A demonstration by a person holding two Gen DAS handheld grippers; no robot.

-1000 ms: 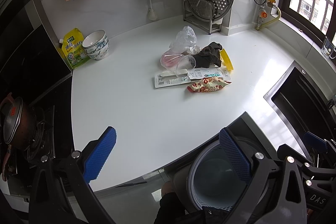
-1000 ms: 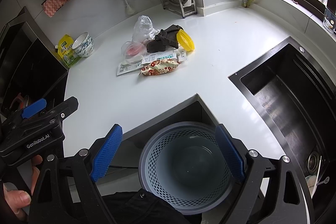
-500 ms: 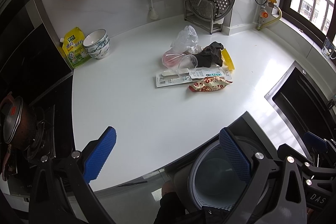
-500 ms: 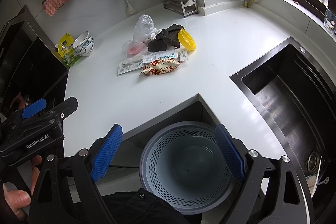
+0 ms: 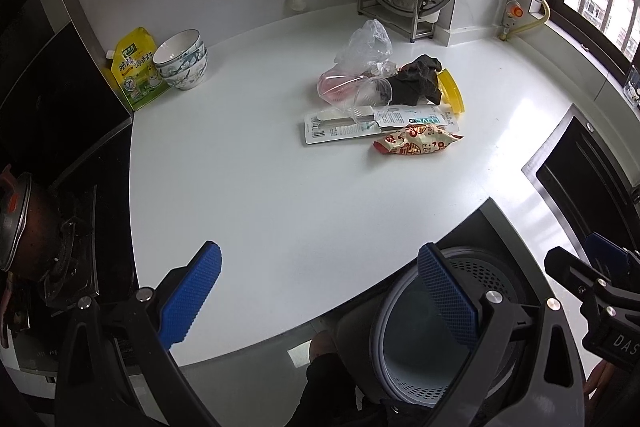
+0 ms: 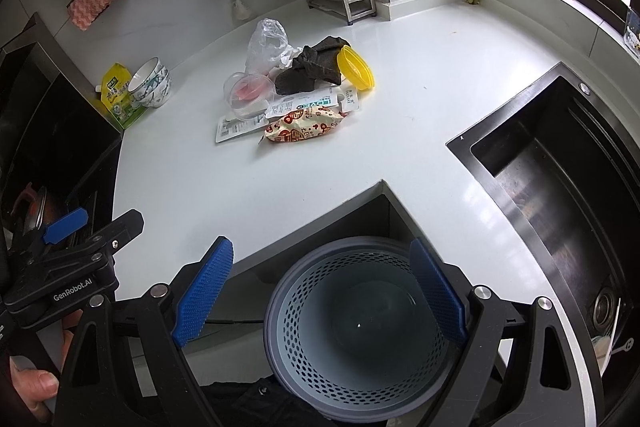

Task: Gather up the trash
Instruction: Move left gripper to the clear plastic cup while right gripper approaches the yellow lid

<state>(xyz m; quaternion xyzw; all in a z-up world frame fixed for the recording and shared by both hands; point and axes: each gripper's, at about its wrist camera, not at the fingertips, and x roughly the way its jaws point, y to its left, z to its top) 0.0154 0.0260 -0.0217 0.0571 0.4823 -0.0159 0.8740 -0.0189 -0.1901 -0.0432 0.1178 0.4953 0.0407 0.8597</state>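
Both grippers idle, nothing picked yet. Left gripper (image 5: 316, 291) at bottom of the left wrist view, fingers spread wide, nothing between them. Right gripper (image 6: 320, 291) at bottom of the right wrist view, fingers also spread wide and empty, hovering over the grey perforated bin (image 6: 360, 331), which sits below the tabletop (image 6: 200, 187) notch, lower centre of frame. Bin looks empty.

Trash pile sits mid-upper centre of both views, well apart from both grippers: red-patterned snack wrapper (image 6: 304, 125) nearest, white card packaging (image 6: 280, 111) touching it behind, clear plastic cup (image 6: 248, 95) with something pink inside, crumpled clear bag (image 6: 266, 45), dark rag (image 6: 312, 71), yellow lid (image 6: 356, 69) leaning against the rag at right of pile.

Non-trash at upper left: stacked bowls (image 5: 182, 59) and yellow-green pouch (image 5: 134, 67). Black sink (image 6: 560, 187) at right of frame.

Risks, my judgement:
- Items overlap and touch, so closing on the wrapper may drag the card packaging or tip the cup; the pink contents could spill.
- Flat card packaging lies flush on the tabletop, so fingers may slip over it.
- Thin bag may catch only partly and drop before reaching the bin.
- Lid is propped, so pulling the rag likely lets it roll, maybe toward the sink.
- Bin opening is partly under the tabletop edge, so a release too early lands on the tabletop or floor.
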